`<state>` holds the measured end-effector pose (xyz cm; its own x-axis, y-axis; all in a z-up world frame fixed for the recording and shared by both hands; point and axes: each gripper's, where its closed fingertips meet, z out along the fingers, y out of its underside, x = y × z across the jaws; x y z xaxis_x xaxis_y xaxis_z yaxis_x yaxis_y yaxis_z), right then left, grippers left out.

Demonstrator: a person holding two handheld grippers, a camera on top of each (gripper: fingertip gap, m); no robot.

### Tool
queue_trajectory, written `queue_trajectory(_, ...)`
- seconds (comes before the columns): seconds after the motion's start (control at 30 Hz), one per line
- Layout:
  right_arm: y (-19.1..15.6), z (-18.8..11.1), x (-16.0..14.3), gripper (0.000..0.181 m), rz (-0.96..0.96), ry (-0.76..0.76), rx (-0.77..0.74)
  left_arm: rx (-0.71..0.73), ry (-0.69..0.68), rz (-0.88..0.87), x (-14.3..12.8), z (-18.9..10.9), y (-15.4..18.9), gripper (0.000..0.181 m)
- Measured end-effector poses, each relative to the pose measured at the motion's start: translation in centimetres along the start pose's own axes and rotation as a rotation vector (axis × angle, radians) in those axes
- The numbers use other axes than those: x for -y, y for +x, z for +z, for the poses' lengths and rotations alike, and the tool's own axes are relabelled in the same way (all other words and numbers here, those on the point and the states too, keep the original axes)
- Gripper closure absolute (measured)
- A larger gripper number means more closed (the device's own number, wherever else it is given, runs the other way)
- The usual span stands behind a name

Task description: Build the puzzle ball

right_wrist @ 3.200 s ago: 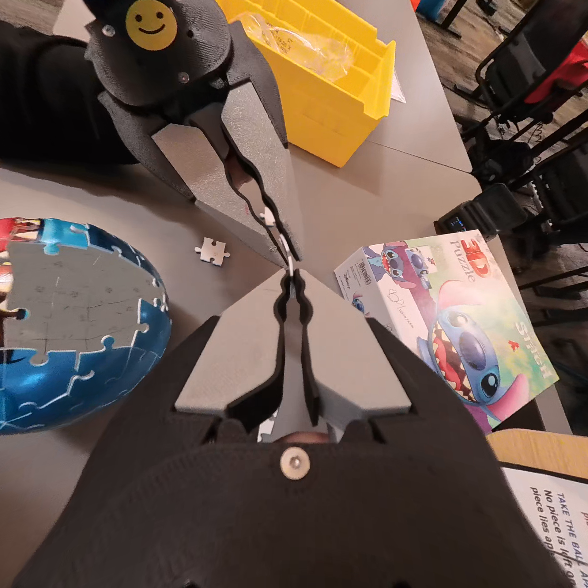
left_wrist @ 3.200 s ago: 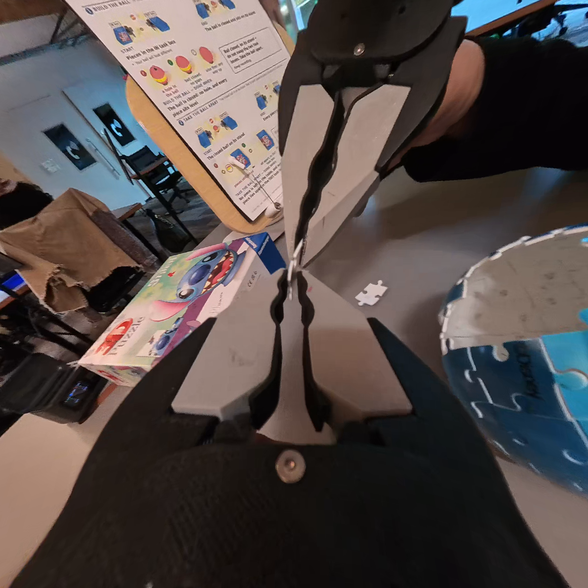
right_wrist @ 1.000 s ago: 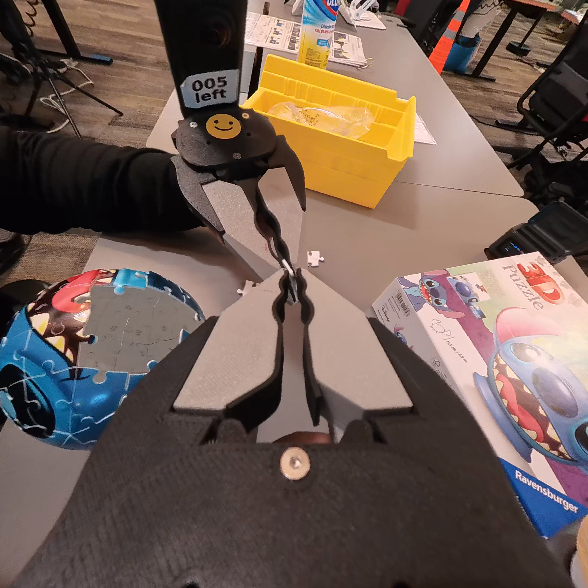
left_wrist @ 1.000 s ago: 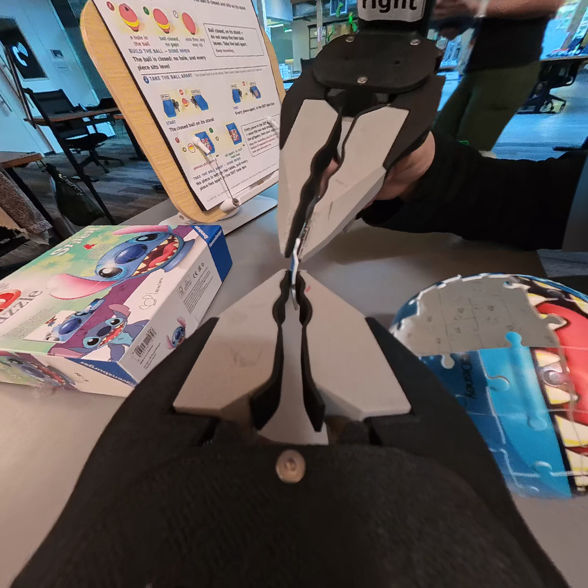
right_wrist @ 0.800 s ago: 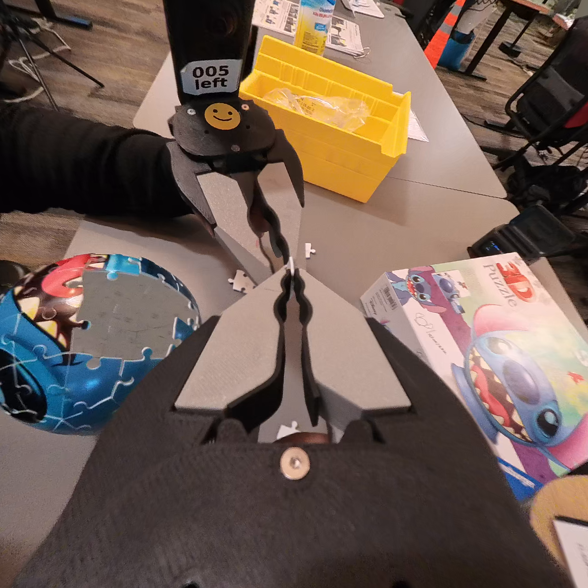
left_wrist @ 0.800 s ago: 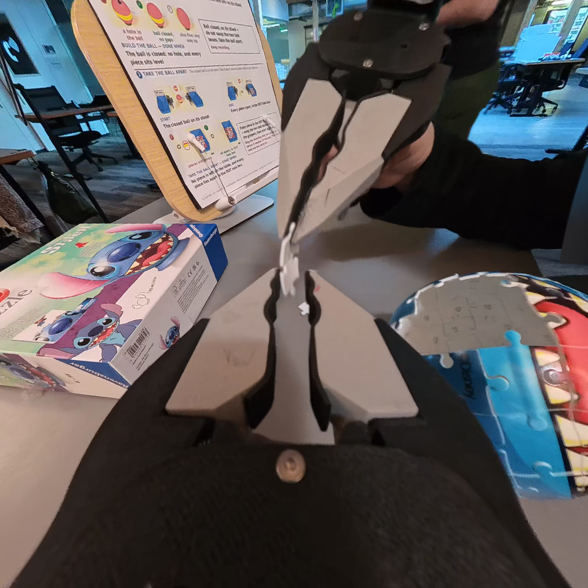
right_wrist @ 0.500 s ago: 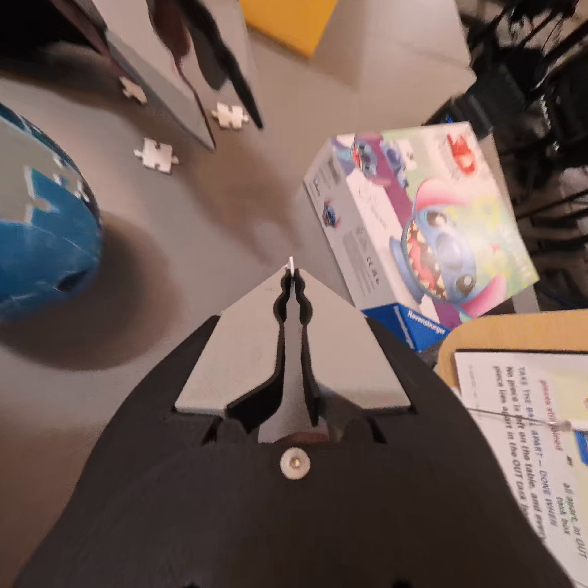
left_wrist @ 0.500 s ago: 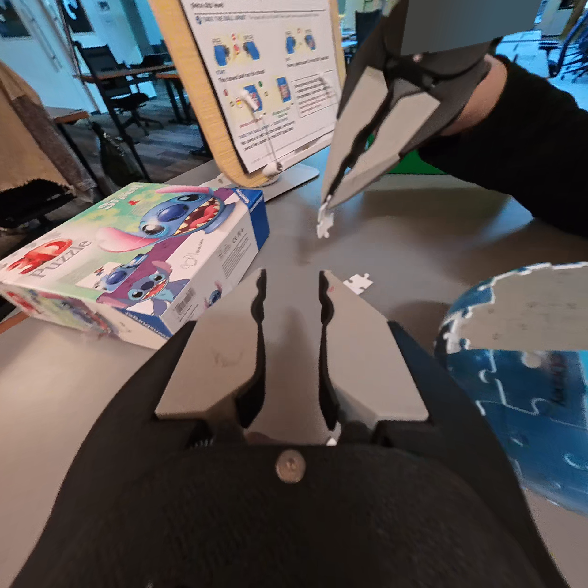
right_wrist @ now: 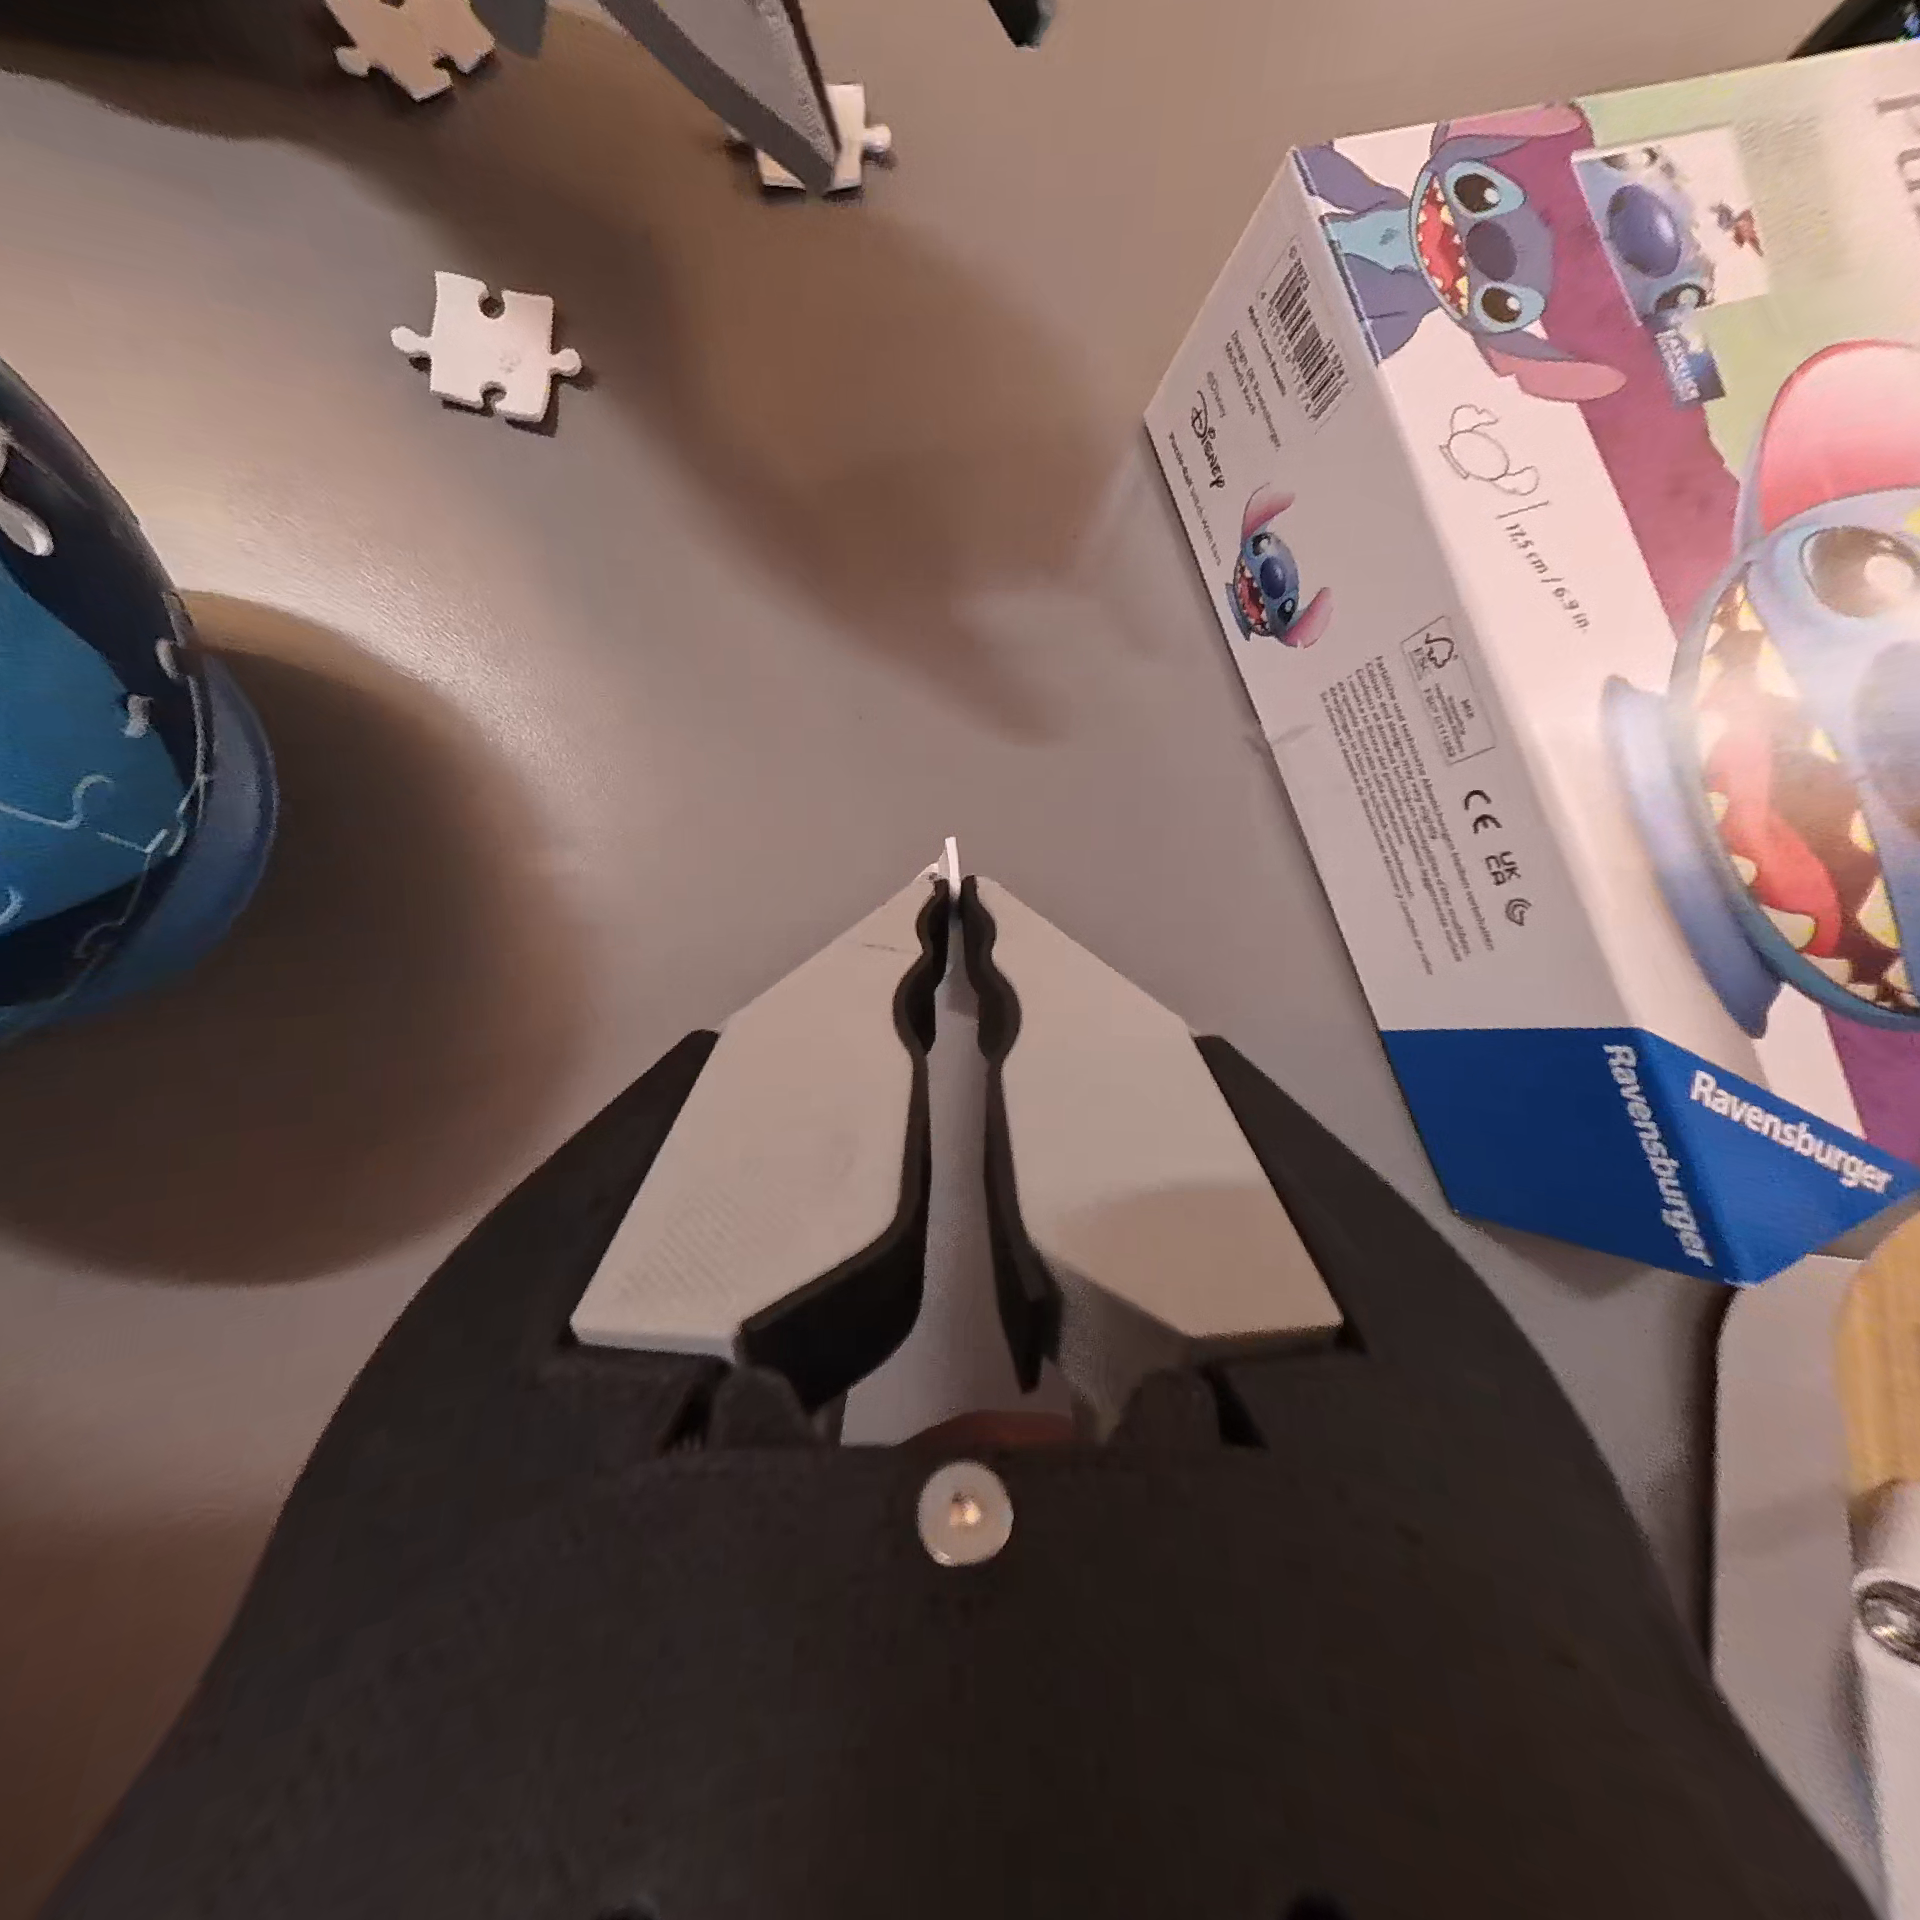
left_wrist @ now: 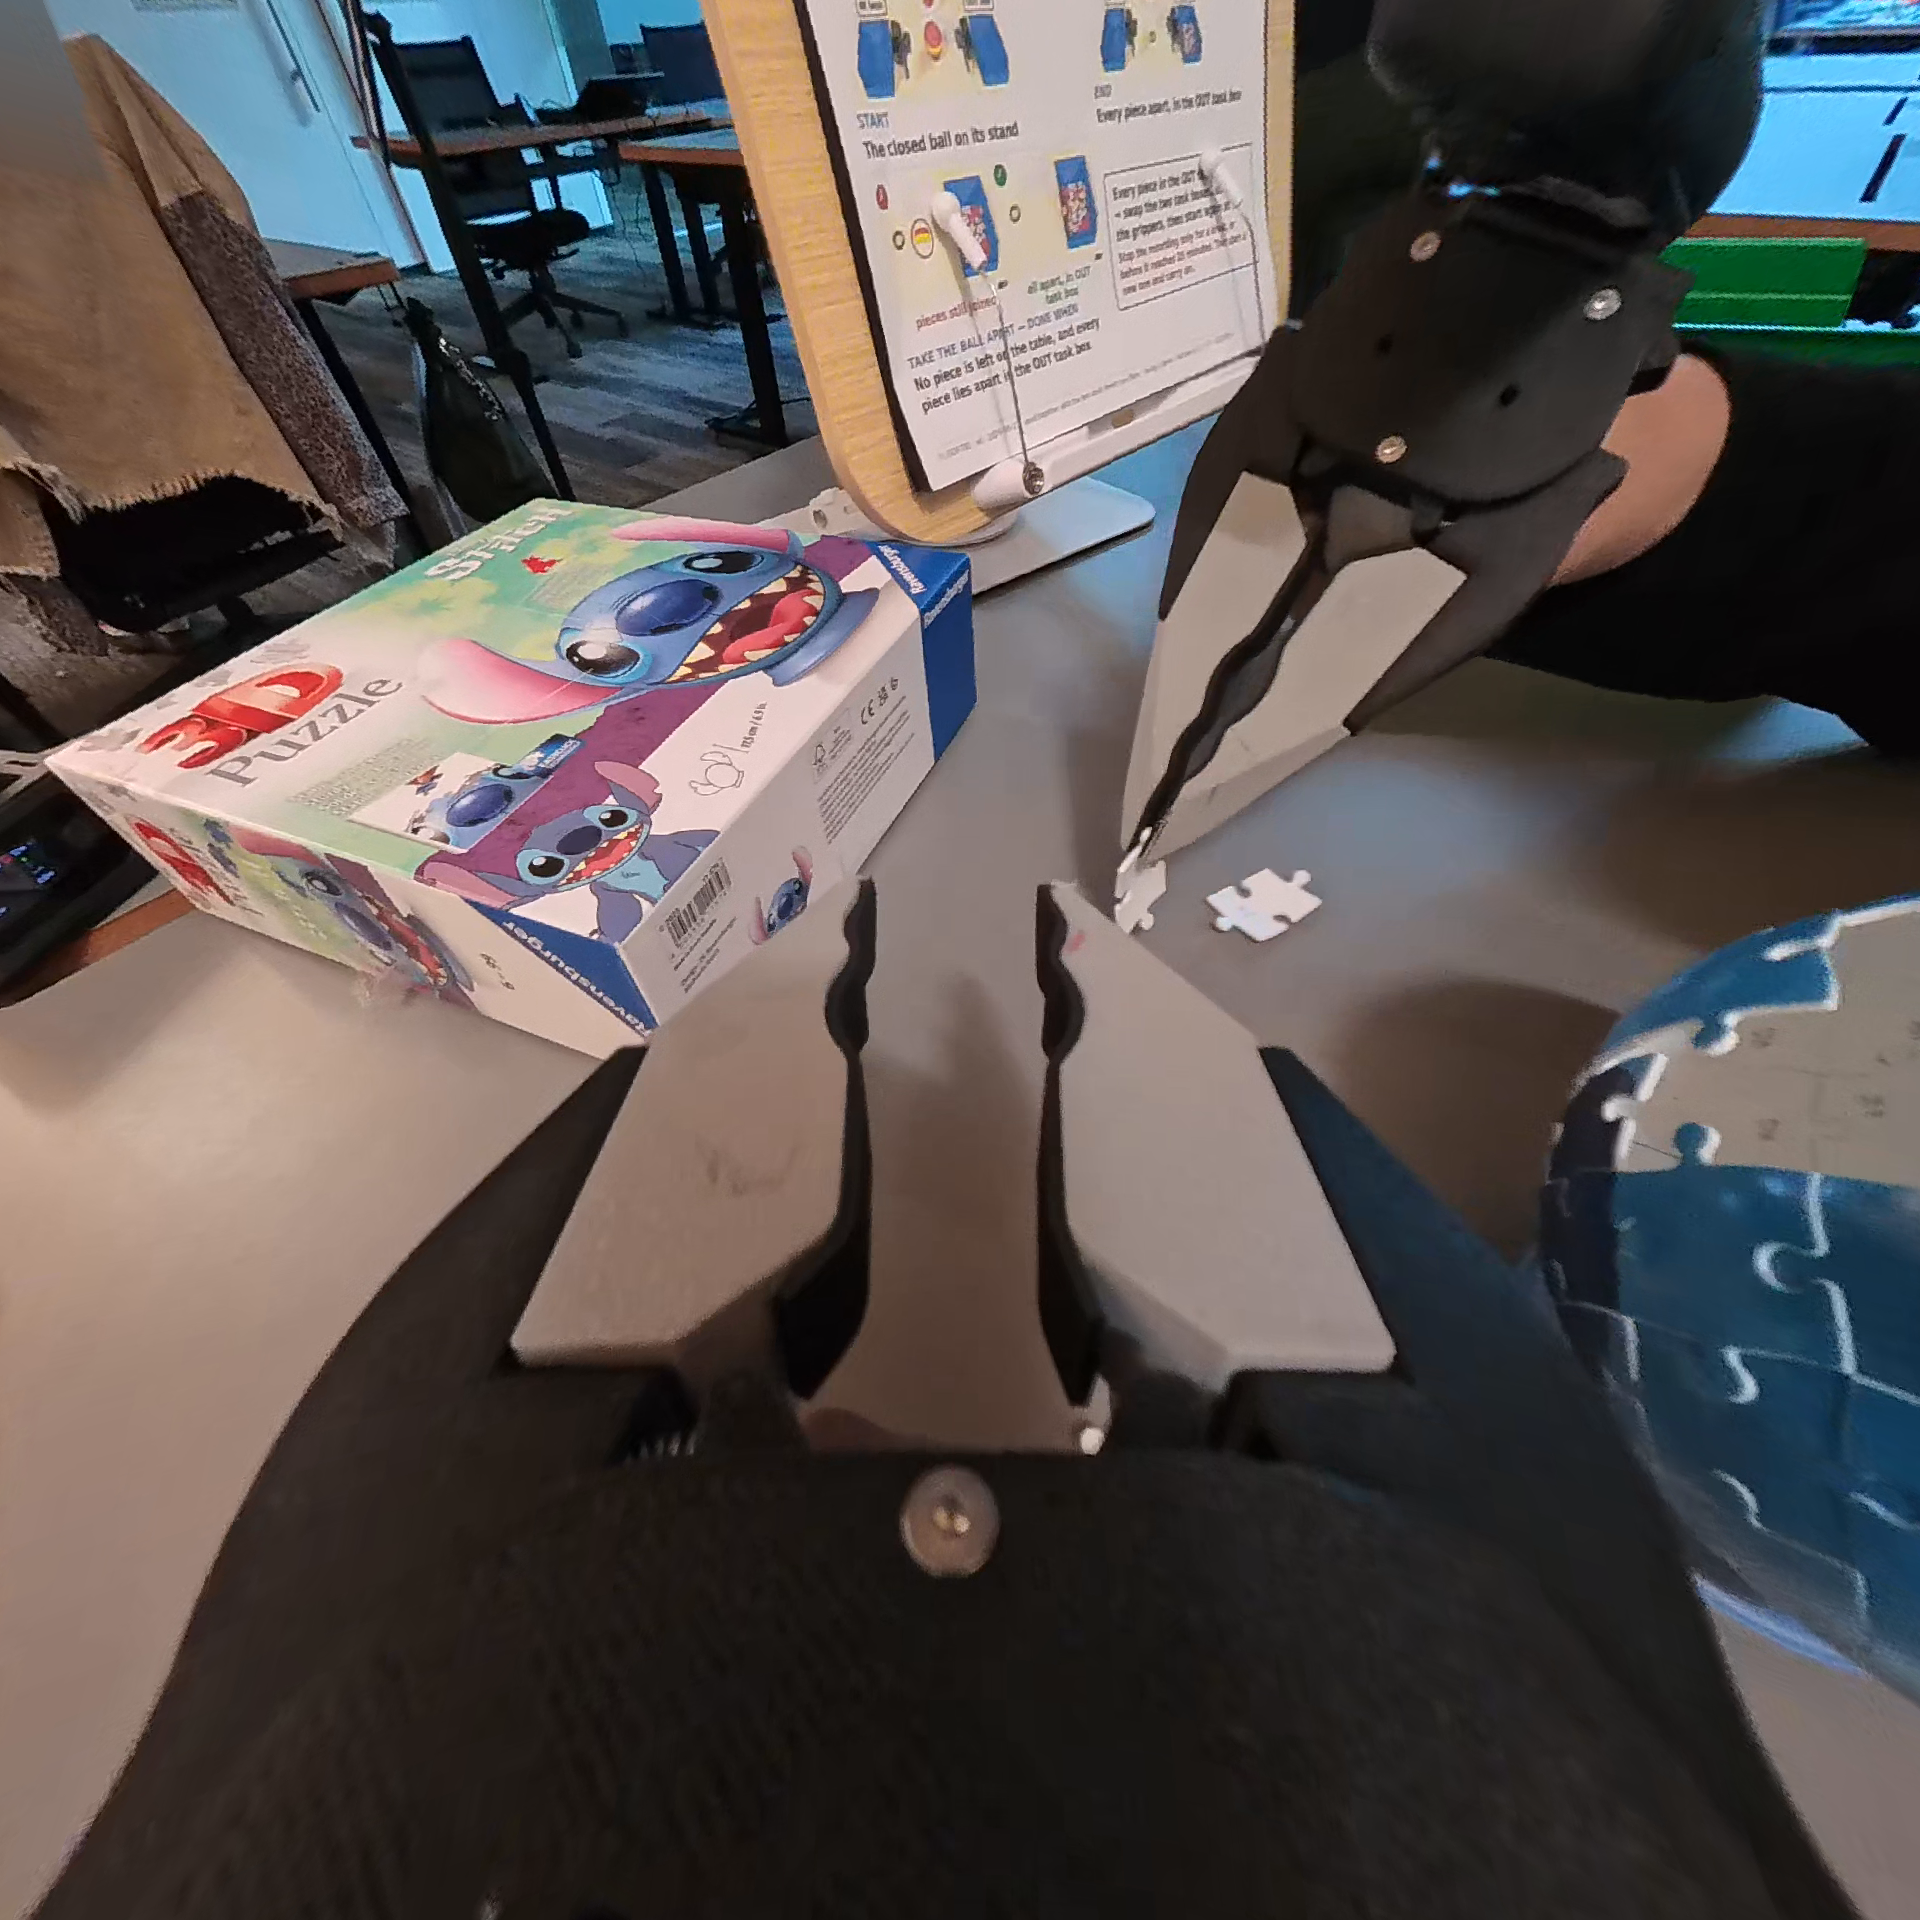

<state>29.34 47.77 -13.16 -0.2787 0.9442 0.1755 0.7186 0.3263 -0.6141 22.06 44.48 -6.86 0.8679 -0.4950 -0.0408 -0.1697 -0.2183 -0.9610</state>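
Note:
My left gripper (left_wrist: pixel 956 904) is open and empty, low over the grey table (left_wrist: pixel 260 1195). My right gripper (right_wrist: pixel 956 883) is shut on a small white puzzle piece (right_wrist: pixel 949 857), seen edge-on between its tips. In the left wrist view the right gripper (left_wrist: pixel 1143 842) points down and the piece (left_wrist: pixel 1138 885) hangs just above the table, beside my left gripper's right fingertip. The partly built blue puzzle ball (left_wrist: pixel 1745 1299) sits at the right, its grey inside showing through a gap; it is at the left in the right wrist view (right_wrist: pixel 83 727).
Loose white pieces lie on the table (left_wrist: pixel 1262 902) (right_wrist: pixel 488 348) (right_wrist: pixel 416 42); one (right_wrist: pixel 857 135) lies under a left gripper finger (right_wrist: pixel 748 94). The puzzle box (left_wrist: pixel 540 748) (right_wrist: pixel 1558 623) lies beside the grippers. A wooden instruction board (left_wrist: pixel 1039 239) stands behind. One gripper's finger ends stand about 11 centimetres off the other's.
Both grippers held the piece tip to tip. My left gripper has opened and let go. My right gripper kept the piece and has tilted down toward the table.

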Motion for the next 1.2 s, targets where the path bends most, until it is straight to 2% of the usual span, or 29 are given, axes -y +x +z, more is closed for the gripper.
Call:
queue_trajectory(0.23, -0.1, 0.3, -0.8, 0.181, 0.067, -0.002, 0.070, 0.012, -0.033, -0.007, -1.1, 0.3, -0.6, 0.153)
queue_trajectory(0.3, 0.2, 0.5, -1.2, 0.174, 0.085, -0.010, 0.070, 0.011, -0.040, -0.009, -1.2, 0.4, -0.6, 0.153)
queue_trajectory(0.4, 0.7, 0.4, -1.5, 0.174, 0.089, -0.011, 0.062, 0.017, -0.041, 0.002, -1.2, 0.4, -0.6, 0.153)
queue_trajectory(0.6, 2.4, -1.8, -1.0, 0.174, 0.110, 0.040, 0.015, 0.022, -0.060, 0.009, -1.7, 0.0, -1.1, 0.152)
queue_trajectory(0.67, 1.9, -3.3, 0.0, 0.172, 0.098, 0.085, 0.036, -0.018, -0.089, -0.013, -2.2, -0.6, -0.8, 0.145)
queue_trajectory(0.8, -2.2, -6.3, 1.4, 0.144, 0.005, 0.151, 0.187, -0.157, -0.060, -0.070, -1.7, -3.6, 1.6, 0.124)
queue_trajectory(0.97, -7.7, -7.6, 0.1, 0.122, -0.126, 0.128, 0.307, -0.157, -0.051, -0.060, -1.4, -8.9, 3.8, 0.107)
queue_trajectory(1.07, -10.7, -7.2, -1.1, 0.116, -0.143, 0.092, 0.375, -0.209, -0.101, -0.054, -2.6, -11.5, 6.6, 0.097)
queue_trajectory(1.2, -14.0, -6.6, -0.6, 0.108, -0.121, 0.145, 0.449, -0.272, -0.224, -0.030, -5.3, -12.8, 11.0, 0.087)
